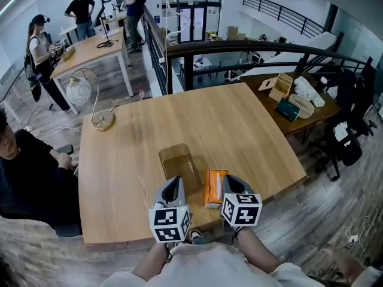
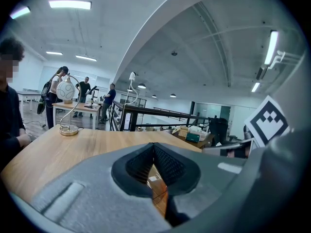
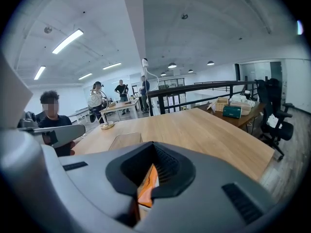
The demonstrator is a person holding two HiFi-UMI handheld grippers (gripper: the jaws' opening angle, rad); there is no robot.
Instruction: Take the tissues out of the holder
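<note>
A clear brownish tissue holder [image 1: 179, 163] lies on the wooden table [image 1: 239, 130], and it looks empty. Right beside it lies an orange tissue pack [image 1: 215, 188], outside the holder. My left gripper [image 1: 175, 182] sits at the holder's near end with its tips meeting. In the left gripper view [image 2: 154, 147] only the holder's brown wall [image 2: 158, 181] shows in the gap below the tips. My right gripper [image 1: 231, 182] is at the pack's right edge, jaws together. In the right gripper view [image 3: 154, 147] the orange pack [image 3: 146, 188] shows under the tips and the holder [image 3: 125, 141] lies ahead to the left.
A desk lamp [image 1: 102, 121] with a globe shade stands at the table's far left. A person [image 1: 24, 172] sits at the left edge. Behind the table runs a dark railing [image 1: 239, 49]. A second table [image 1: 293, 100] with boxes and an office chair [image 1: 347, 142] stand to the right.
</note>
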